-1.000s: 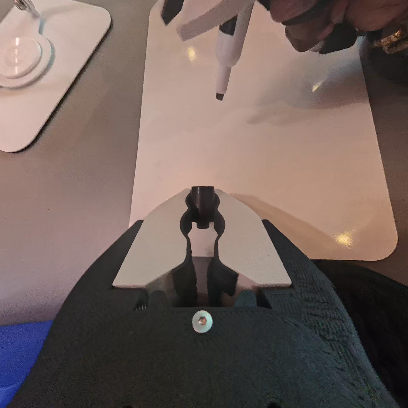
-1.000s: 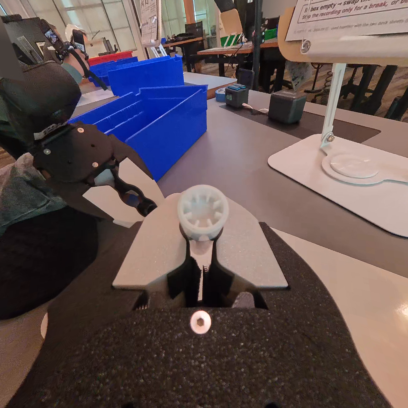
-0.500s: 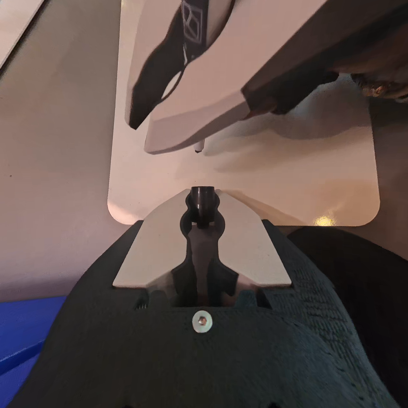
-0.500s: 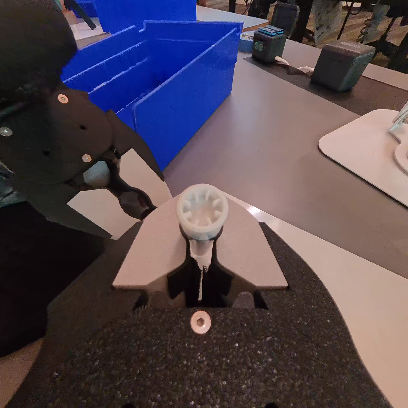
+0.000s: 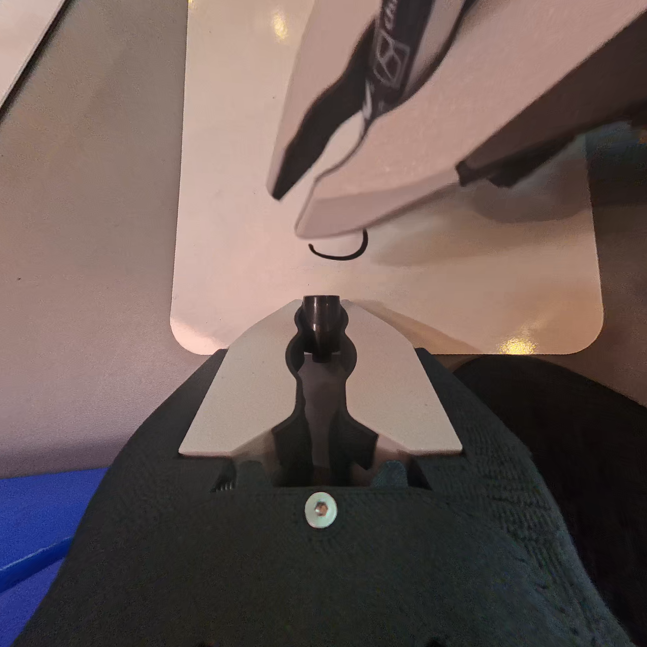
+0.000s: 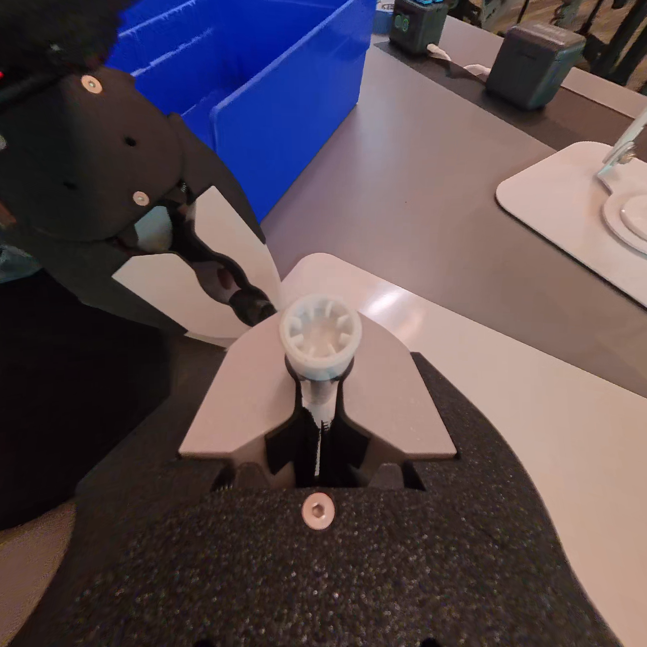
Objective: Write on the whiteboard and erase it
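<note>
White marker (image 6: 320,345) upright in right hand-held gripper (image 6: 319,371).

In my left wrist view the whiteboard (image 5: 245,175) lies on the tabletop (image 5: 87,210), filling the middle of the frame. My right tool (image 5: 294,210) hangs over its upper right, with a curved stroke (image 5: 336,254) just below. In my right wrist view a bin (image 6: 280,87) sits upper left and a stand base (image 6: 560,210) right.
</note>
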A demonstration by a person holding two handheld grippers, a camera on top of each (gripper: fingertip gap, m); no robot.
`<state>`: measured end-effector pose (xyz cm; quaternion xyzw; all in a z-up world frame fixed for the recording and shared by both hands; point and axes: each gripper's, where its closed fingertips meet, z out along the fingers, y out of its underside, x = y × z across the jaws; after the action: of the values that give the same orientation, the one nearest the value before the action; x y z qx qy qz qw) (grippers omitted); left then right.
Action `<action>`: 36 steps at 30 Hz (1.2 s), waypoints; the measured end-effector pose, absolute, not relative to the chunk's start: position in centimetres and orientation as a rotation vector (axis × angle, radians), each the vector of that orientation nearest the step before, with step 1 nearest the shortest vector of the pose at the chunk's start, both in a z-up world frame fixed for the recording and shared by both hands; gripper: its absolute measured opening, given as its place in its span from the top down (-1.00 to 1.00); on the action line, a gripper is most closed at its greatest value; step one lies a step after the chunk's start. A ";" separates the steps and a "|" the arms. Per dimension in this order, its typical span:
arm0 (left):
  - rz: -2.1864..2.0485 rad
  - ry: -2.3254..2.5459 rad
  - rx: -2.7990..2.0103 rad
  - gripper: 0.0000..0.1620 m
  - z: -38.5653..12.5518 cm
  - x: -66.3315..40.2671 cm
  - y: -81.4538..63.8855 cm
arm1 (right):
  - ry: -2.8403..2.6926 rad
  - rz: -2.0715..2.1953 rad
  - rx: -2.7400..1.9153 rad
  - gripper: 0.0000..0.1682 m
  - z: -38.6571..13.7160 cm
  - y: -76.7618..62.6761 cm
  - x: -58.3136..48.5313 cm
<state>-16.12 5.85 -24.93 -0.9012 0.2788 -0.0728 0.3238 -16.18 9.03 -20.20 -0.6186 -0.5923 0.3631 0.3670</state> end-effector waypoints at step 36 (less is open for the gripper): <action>-0.216 0.740 -2.357 0.81 -25.0 -15.9 5.9 | -1.433 1.043 -1.557 0.84 -19.8 10.6 -18.6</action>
<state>-15.92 5.90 -24.98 -0.8989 0.2824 -0.0824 0.3249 -18.62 10.61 -19.79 -0.6101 -0.5616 0.4086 0.3813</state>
